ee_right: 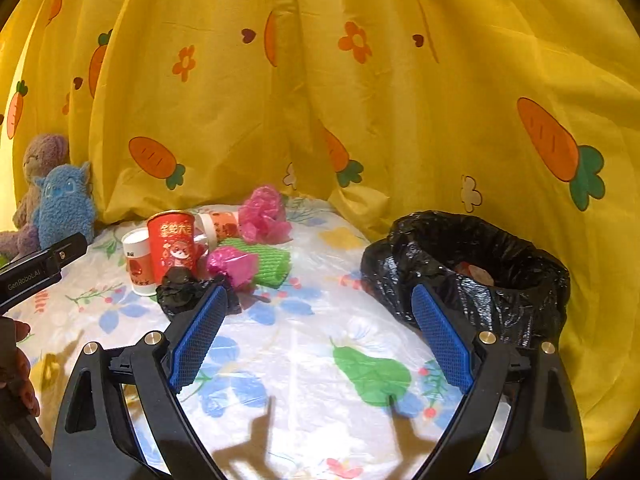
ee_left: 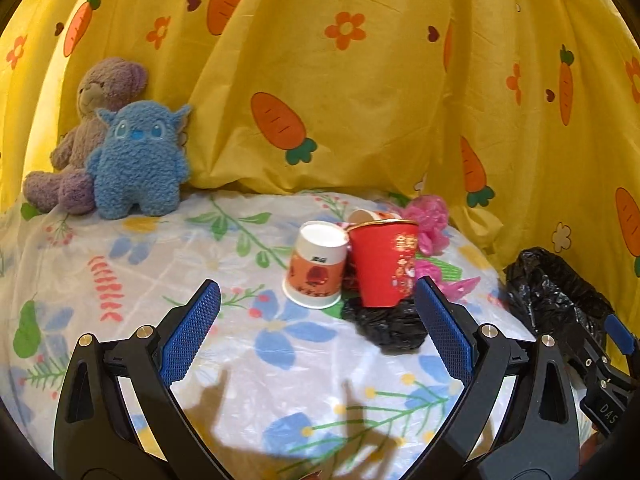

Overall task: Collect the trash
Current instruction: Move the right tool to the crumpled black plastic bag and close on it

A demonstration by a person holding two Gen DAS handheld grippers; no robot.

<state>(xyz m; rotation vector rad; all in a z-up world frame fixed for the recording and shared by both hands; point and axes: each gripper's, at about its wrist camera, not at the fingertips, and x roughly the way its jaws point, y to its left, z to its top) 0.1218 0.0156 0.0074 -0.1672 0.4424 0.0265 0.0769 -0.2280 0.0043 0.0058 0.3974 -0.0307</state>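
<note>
Both tongs, left tongs (ee_left: 318,304) and right tongs (ee_right: 316,308), wide apart (nothing held).

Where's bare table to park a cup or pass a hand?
Free: the broad patch from the plush toys to the white cup, and the strip between the black wad and the bin bag. Crowded: the pile of red cup, pink plastic and green netting.

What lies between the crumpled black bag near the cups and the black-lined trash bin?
Only bare floral tablecloth lies between the crumpled black bag and the black-lined trash bin, seen in the right wrist view.
</note>
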